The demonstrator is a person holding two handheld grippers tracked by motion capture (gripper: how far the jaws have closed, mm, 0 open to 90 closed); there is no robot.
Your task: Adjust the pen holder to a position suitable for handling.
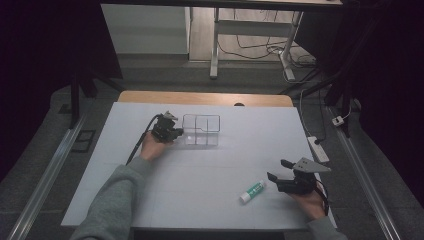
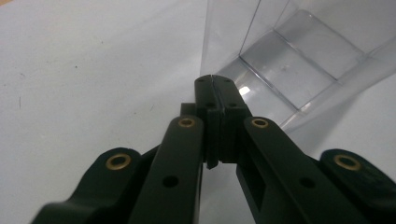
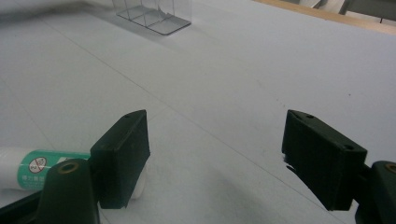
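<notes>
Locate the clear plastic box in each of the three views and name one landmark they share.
High view: clear box at the table's far middle, beside the left gripper.
Left gripper view: upper right, its wall clamped in the shut fingers.
Right gripper view: top edge, left of centre.
Shared landmark: the white table.

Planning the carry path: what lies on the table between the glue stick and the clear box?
Nothing: in the high view, bare white table separates the glue stick from the clear box.

Dim, dark-cornered high view; close views soft, glare on clear plastic
</notes>
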